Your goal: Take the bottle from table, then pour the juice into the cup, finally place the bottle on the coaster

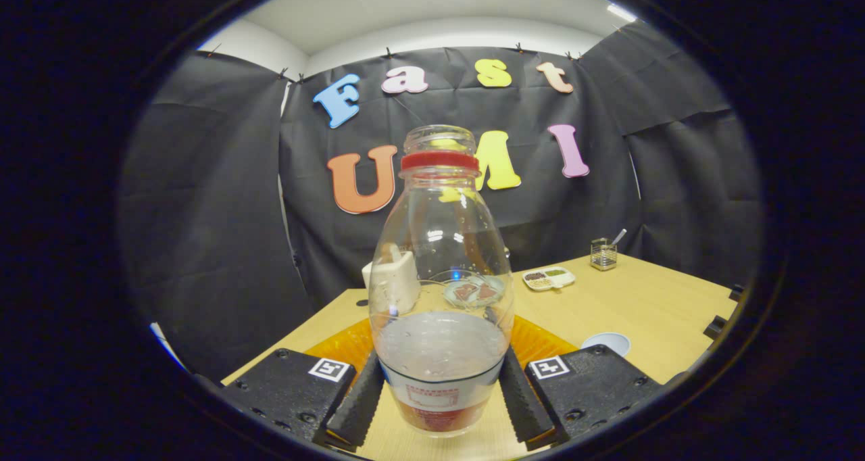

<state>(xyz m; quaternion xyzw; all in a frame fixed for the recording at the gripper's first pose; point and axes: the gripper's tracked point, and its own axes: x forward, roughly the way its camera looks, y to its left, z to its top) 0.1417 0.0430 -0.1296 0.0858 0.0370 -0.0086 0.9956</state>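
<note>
A clear plastic bottle (439, 258) with a red neck ring and no cap stands upright between my fingers. Pale liquid fills about its lower third, and a label wraps its base. My gripper (440, 370) is shut on the bottle, one finger pressing on each side of its lower body. Just beyond the bottle an orange round coaster (544, 343) lies on the table, showing on both sides of it. A small pale cup (607, 343) sits on the table to the right of the coaster. Whether the bottle's base rests on the table I cannot tell.
The wooden table (662, 305) runs back to the black cloth wall. Behind the bottle stand a white boxy container (394, 282) and a small plate (474, 290). Farther right are a divided dish (549, 278) and a glass holder with a spoon (603, 253).
</note>
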